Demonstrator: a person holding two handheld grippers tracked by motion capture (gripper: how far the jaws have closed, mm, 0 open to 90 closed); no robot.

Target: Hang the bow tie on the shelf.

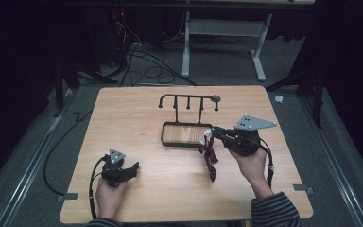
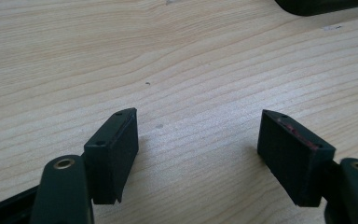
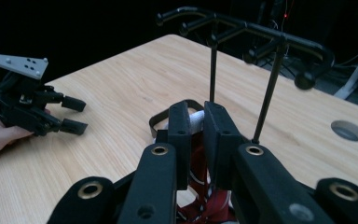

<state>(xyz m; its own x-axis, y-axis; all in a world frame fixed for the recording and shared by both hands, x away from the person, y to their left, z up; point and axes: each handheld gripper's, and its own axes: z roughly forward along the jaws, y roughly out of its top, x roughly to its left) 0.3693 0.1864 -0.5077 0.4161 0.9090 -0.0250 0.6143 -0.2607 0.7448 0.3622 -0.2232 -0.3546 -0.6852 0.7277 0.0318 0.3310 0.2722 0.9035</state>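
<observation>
A dark red strap with white edging (image 1: pixel 209 160) hangs from my right gripper (image 1: pixel 209 134), which is shut on its white upper end (image 3: pixel 196 119) just above the front right corner of the black rack's tray (image 1: pixel 164 138). The strap's red part (image 3: pixel 204 186) dangles below the jaws, and its lower end lies on the table. The rack's upright bar with hooks (image 1: pixel 188 98) rises behind the tray, also seen as the hooked bar (image 3: pixel 256 32). My left gripper (image 1: pixel 133 169) rests open on the wood at the front left, its jaws (image 2: pixel 198 149) wide apart with bare table between them.
The wooden table (image 1: pixel 137 113) has a round hole (image 3: pixel 347 130) near the rack's far end. Cables (image 1: pixel 144 66) and a white table frame (image 1: pixel 222 28) lie on the floor beyond the far edge. A person's hands hold both grippers.
</observation>
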